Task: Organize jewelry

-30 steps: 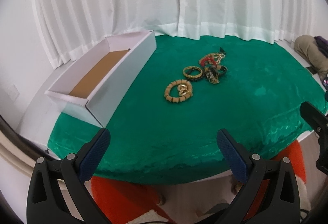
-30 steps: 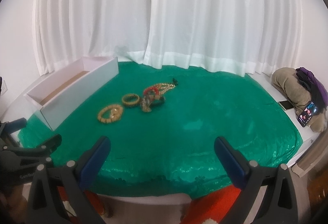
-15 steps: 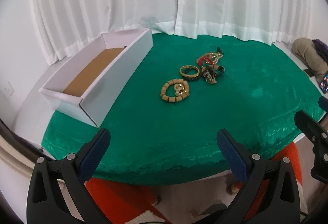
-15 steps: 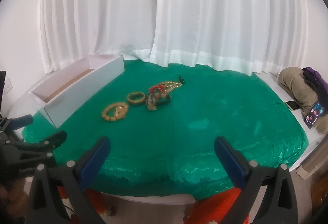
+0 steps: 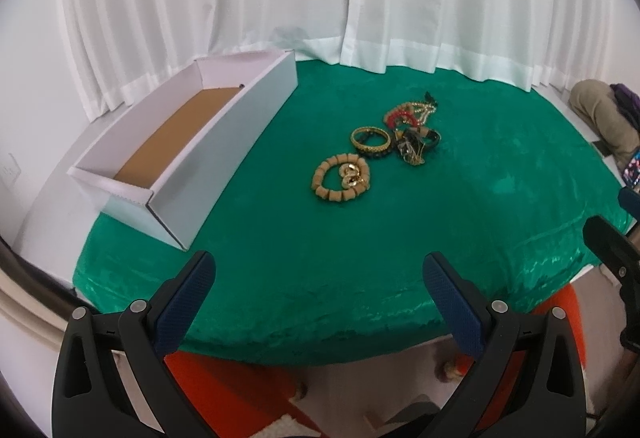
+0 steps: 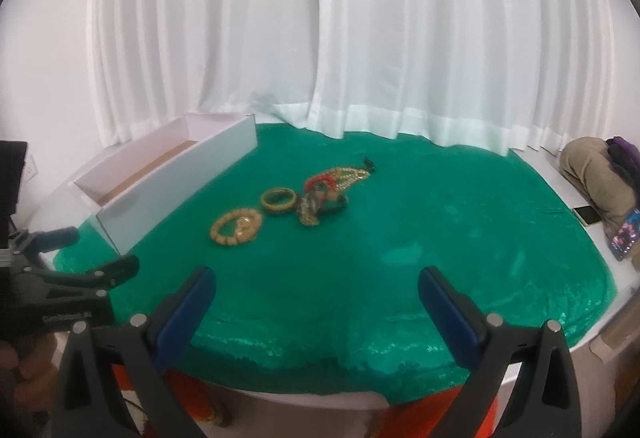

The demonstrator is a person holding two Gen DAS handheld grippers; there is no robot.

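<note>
Both hand-held grippers, left (image 5: 319, 280) and right (image 6: 316, 284), gape empty. Beaded bracelet (image 5: 341, 182): light, rigid; pinch its rim. Tangled chains (image 5: 414, 147) likely snag.

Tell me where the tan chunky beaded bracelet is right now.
In the left wrist view, the tan chunky beaded bracelet lies mid-table on the green velvet cloth, right of the white cardboard box, just before the gold bangle.
</note>
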